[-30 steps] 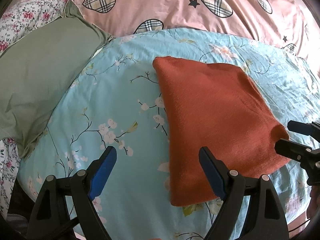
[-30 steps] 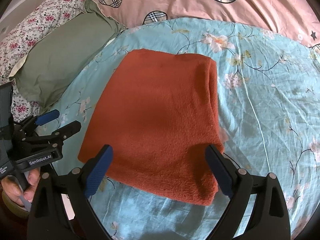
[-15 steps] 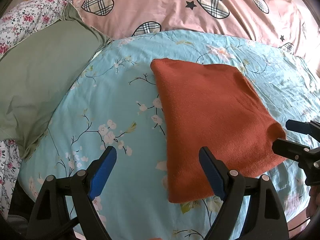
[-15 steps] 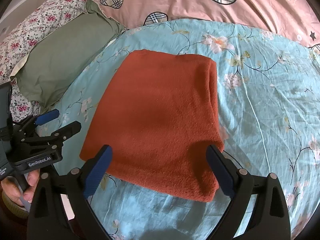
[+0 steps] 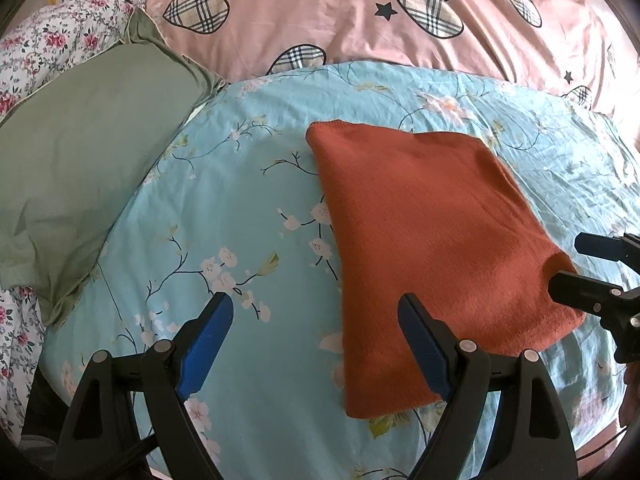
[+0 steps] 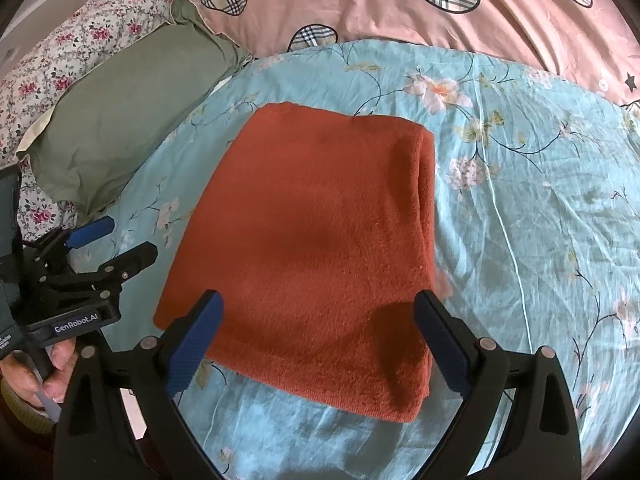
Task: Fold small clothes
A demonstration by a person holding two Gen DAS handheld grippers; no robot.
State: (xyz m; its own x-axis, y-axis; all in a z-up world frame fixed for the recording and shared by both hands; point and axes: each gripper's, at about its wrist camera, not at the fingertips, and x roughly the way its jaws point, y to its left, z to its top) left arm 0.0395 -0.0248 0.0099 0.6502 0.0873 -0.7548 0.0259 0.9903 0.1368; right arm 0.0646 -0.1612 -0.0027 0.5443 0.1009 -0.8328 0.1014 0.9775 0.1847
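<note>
A rust-orange knit garment lies folded into a flat rectangle on the light blue floral sheet; it also fills the middle of the right wrist view. My left gripper is open and empty, above the sheet at the garment's near left corner. My right gripper is open and empty, above the garment's near edge. The right gripper also shows at the right edge of the left wrist view. The left gripper also shows at the left of the right wrist view.
A sage green pillow lies to the left, also in the right wrist view. A pink duvet with plaid hearts lies beyond the sheet. A floral fabric is at the far left.
Both grippers have drawn back slightly from the garment, which now sits a little farther away in both views. The garment has not moved.
</note>
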